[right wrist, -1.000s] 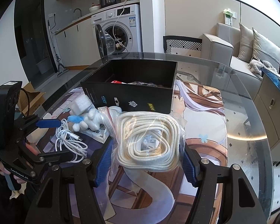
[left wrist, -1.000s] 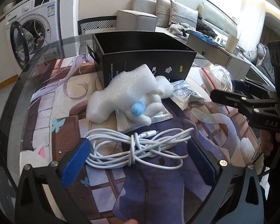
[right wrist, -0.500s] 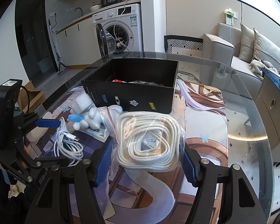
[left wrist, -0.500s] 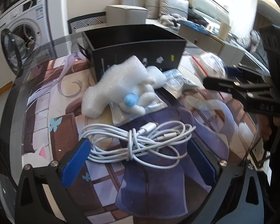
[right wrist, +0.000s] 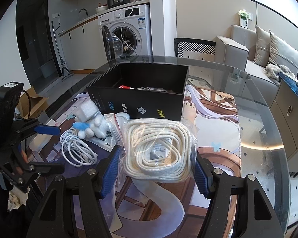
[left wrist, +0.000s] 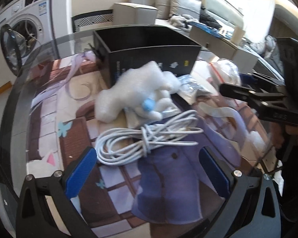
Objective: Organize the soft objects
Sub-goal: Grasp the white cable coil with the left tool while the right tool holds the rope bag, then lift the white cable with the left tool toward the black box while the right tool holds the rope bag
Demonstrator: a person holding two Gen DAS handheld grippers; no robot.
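- White cable bundle, left wrist view: lies mid-frame on the bench, just beyond the left claw, blue pads wide apart, nothing between. Best lowered to straddle the tied middle before closing.
- Bagged rope coil, right wrist view: centre frame, flanked by the right claw; pads beside the bag, contact unclear. Worth squeezing gently, then lifting toward the black box at upper centre.

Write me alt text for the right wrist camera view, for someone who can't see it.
The right gripper straddles a clear bag of coiled white rope on a glass table. Behind it stands an open black box; to the left lie a white cable and the left gripper.
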